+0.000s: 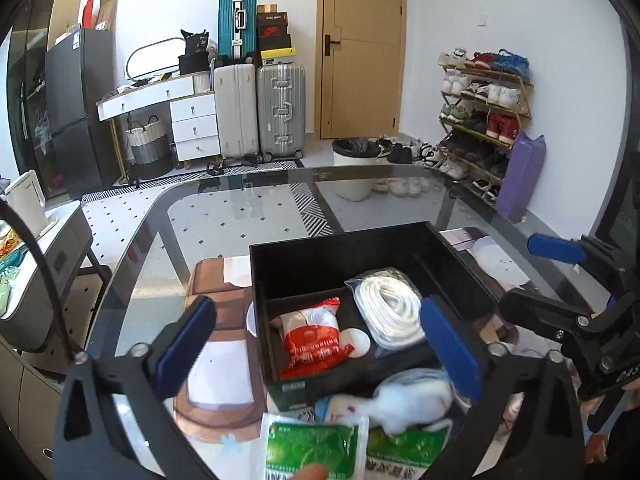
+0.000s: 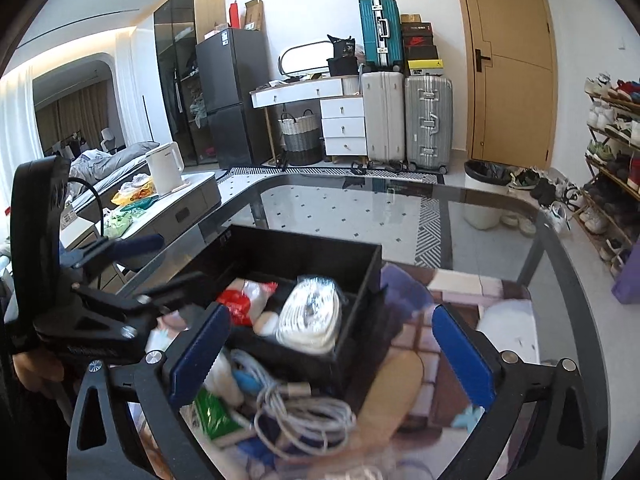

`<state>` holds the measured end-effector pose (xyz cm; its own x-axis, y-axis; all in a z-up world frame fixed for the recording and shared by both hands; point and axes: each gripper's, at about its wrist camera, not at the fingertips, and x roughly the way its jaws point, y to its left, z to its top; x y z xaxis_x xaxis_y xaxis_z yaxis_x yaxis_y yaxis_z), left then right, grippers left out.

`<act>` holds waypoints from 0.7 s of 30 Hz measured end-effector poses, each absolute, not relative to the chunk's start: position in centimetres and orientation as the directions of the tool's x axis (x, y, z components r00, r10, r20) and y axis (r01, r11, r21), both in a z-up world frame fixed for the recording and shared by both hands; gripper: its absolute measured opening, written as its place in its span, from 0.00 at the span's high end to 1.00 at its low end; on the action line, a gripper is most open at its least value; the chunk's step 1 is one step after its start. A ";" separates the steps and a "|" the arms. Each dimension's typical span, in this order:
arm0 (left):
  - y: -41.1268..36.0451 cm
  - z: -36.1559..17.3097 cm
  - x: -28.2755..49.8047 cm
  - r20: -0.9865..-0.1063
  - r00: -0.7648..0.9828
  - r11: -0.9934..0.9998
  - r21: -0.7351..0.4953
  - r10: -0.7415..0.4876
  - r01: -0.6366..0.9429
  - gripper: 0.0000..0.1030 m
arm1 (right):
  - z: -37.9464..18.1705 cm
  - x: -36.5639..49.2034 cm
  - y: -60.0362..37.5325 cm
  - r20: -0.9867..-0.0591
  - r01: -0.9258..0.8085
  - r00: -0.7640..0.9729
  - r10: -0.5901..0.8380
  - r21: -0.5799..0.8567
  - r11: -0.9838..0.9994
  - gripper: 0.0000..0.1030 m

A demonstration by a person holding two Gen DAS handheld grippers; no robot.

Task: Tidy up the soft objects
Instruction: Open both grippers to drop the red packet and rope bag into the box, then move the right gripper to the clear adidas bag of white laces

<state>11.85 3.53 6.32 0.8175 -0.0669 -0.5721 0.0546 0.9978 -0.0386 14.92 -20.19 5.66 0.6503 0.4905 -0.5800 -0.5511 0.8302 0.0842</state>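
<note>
Black plastic organiser box (image 1: 360,256) stands on the glass table (image 1: 224,216); inside it already lie a red-and-white snack packet (image 1: 310,336) and a bagged coil of white rope (image 1: 390,306). My left tongs (image 1: 318,346) and my right tongs (image 2: 330,354) are both spread wide and pinch nothing. In front of the box waits a green-and-white sachet (image 1: 316,446), beside a fluffy white cotton piece (image 1: 412,402). I judge the sachet light, limp and slippery, so I would take it across its middle, not by a corner.
</note>
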 end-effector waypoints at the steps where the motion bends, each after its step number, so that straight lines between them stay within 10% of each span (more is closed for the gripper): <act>1: 3.7 6.4 11.5 -0.571 0.819 0.998 -0.036 -0.060 0.048 0.00 | 5.6 14.6 -20.4 -0.581 -0.550 0.653 0.486 0.078 0.832 0.01; 21: 5.3 3.4 5.9 -0.604 0.797 0.998 -0.052 -0.015 -0.022 0.00 | 3.2 8.7 -23.5 -0.606 -0.567 0.626 0.491 0.079 0.820 0.01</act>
<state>5.94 5.33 3.37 0.7971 -0.0145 -0.6036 -0.0215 0.9984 -0.0525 8.68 -23.46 3.16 0.6256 0.4911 -0.6062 -0.5667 0.8201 0.0795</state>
